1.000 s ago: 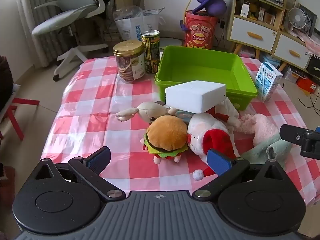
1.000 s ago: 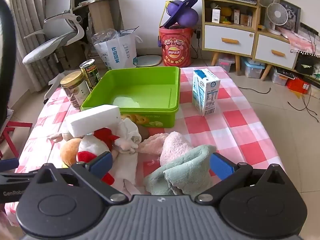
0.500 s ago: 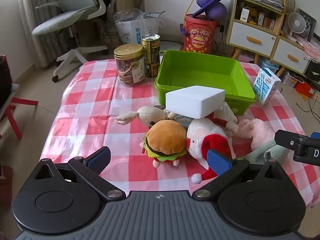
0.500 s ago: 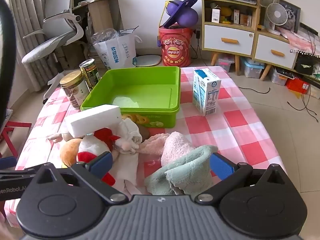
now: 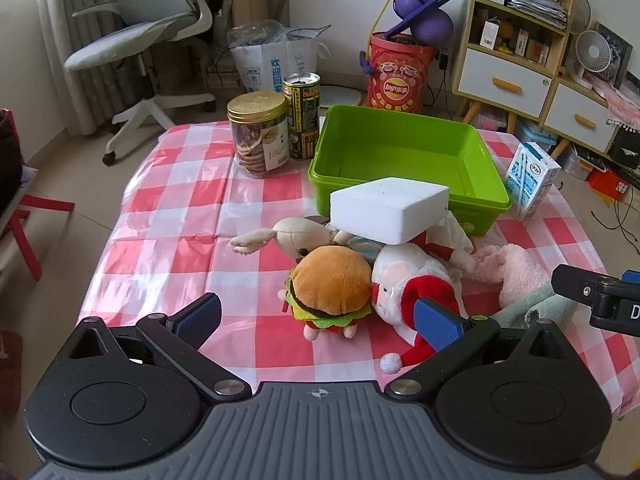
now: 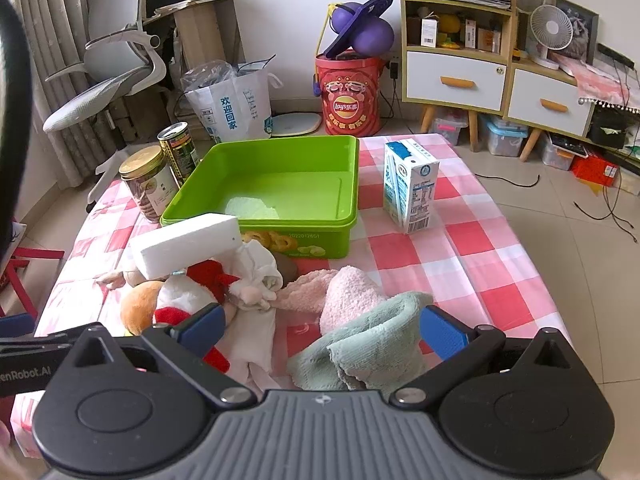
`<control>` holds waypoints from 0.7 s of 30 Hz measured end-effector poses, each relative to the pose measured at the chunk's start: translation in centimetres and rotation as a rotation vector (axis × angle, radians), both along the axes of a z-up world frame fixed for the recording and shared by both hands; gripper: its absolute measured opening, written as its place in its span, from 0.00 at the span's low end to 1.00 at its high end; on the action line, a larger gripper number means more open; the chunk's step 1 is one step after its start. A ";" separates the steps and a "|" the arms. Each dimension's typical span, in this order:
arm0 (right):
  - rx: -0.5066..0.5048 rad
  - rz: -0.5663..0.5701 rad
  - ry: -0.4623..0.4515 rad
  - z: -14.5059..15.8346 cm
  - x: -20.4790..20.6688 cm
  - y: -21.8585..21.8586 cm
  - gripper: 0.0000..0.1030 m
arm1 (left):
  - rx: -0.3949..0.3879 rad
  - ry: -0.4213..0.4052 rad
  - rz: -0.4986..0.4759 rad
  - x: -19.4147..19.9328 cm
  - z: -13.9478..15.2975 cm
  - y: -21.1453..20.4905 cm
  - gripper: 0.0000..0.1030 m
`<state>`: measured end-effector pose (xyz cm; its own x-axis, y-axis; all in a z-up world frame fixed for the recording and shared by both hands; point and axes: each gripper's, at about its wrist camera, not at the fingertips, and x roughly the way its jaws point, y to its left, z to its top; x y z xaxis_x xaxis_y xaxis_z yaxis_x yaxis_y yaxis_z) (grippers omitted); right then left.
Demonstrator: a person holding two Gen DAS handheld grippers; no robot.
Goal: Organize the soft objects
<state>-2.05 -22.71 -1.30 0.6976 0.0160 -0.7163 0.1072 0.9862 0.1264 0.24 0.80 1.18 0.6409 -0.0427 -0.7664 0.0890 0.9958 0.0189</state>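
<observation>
A: Both views are pulling back a little from a second ago; the toys themselves are not shifting. What are the claws doing?

B: Left gripper (image 5: 318, 316) is hanging with jaws wide apart, gripping nothing, over the round plush hamburger (image 5: 330, 282). Right gripper (image 6: 322, 330) is likewise spread and empty above the mint-green fleece towel (image 6: 370, 350).

A: And the pile?

B: It is lying at 6 o'clock of the lime-green plastic bin (image 6: 276, 196), with a white foam block (image 5: 388, 214) resting on top of the white Santa-hat plush (image 5: 408, 284) and the fluffy pink cloth (image 6: 344, 292) at the towel's 11 o'clock.

A: Progress?

B: Seemingly none; the bin is sitting empty, everything soft is waiting outside it.
</observation>
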 end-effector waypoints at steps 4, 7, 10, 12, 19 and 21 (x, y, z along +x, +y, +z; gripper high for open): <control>-0.004 -0.006 0.002 -0.1 0.1 0.0 0.78 | -0.004 -0.016 -0.006 0.0 0.1 0.0 0.95; -0.005 -0.009 0.000 0.0 0.0 0.0 0.78 | -0.006 -0.028 -0.010 0.0 0.2 -0.1 0.95; -0.004 -0.012 -0.001 -0.1 -0.1 -0.1 0.78 | -0.009 -0.037 -0.014 -0.1 0.2 -0.1 0.95; -0.002 -0.014 0.000 -0.1 -0.1 -0.1 0.78 | -0.008 -0.042 -0.016 0.0 0.1 -0.1 0.95; -0.008 -0.019 -0.005 -0.2 0.1 -0.3 0.78 | -0.018 -0.072 -0.040 0.2 0.2 0.0 0.95; -0.012 -0.024 -0.007 -0.2 0.2 -0.7 0.78 | -0.026 -0.085 -0.056 0.4 0.1 0.1 0.95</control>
